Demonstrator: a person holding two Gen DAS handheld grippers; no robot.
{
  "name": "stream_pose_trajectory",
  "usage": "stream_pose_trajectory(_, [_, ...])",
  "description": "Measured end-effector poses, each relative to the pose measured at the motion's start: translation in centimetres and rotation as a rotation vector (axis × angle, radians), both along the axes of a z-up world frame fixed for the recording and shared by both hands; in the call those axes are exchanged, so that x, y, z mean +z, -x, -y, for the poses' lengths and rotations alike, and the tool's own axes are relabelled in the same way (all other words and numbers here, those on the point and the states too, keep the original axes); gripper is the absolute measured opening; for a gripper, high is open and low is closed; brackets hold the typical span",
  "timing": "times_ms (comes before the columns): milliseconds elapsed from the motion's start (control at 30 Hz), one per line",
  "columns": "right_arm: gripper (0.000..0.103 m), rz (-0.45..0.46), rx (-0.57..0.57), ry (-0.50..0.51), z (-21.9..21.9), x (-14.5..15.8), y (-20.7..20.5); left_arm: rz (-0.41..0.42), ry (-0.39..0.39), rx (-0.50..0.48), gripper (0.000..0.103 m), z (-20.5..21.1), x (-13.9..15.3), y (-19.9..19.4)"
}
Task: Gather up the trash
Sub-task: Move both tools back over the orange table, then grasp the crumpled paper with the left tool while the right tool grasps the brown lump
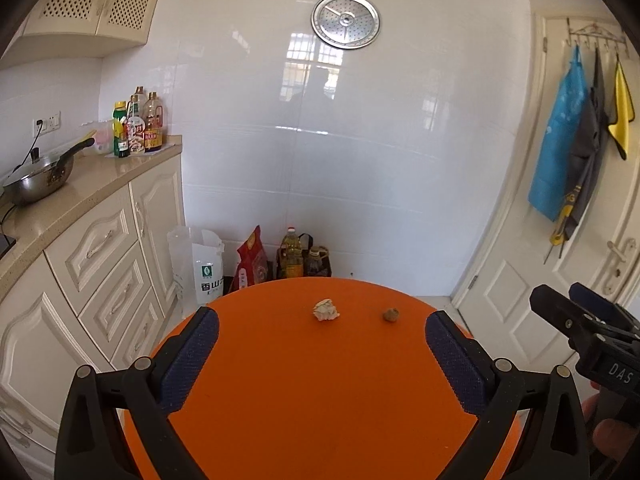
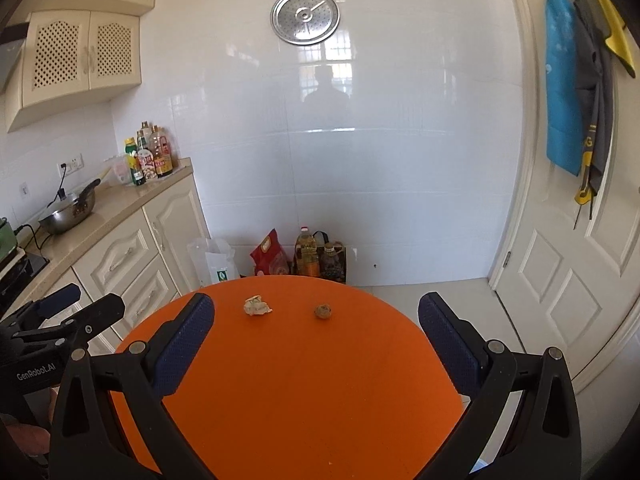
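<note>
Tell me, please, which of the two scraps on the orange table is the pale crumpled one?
It is the crumpled paper on the left; the other scrap, the brown lump to its right, is smaller, darker and rounder.

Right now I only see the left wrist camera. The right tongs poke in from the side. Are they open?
Observer: Yes. The right tongs are wide open, with nothing between the pads.
Child: Which bit of trash do they face?
Observer: The lump sits in the middle of their view. The wad lies to its left. Both are on the table, untouched.
Child: What's left of the pan?
Observer: Something green stands on the counter, cut off by the frame edge. I can't tell what it is.
</note>
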State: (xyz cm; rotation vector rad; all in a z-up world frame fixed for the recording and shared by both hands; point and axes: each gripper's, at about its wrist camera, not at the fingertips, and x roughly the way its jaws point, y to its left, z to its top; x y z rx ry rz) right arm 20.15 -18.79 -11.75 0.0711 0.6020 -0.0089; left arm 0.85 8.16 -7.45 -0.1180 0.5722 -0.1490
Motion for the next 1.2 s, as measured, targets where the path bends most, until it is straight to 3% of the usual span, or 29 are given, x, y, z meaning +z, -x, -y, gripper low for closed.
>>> stream_pose_trajectory(433, [0.101, -0.321, 0.02, -0.021, 1.6, -14.9, -15.5, -0.275, -0.133, -0.023, 0.1, 10.1, -10.8, -16.9])
stream_pose_trajectory(700, [0.075, -0.431, 0.052, -0.046, 2.5, -20.5, -19.2, -0.363, -0.171, -0.071, 0.098, 16.0, -14.3, -26.5])
stream_pose_trajectory(933, [0.057, -0.432, 0.088, -0.032, 1.3, -21.6, -19.9, -0.422, -0.146, -0.101, 0.065, 15.3, -16.1, -33.4])
stream_pose_trajectory(1000, [0.04, -0.423, 0.084, -0.027, 1.2, -21.7, -19.8, -0.411, -0.153, -0.098, 0.056, 14.5, -16.3, -33.4])
stream_pose_trajectory(1067, [0.029, -0.42, 0.09, -0.032, 1.0, -21.6, -19.7, -0.402, -0.15, -0.081, 0.035, 14.0, -16.3, -33.0])
stream_pose_trajectory(1200, [0.025, -0.41, 0.093, -0.005, 0.3, -21.6, -19.3, -0.415, -0.094, -0.082, 0.025, 12.8, -16.2, -32.1])
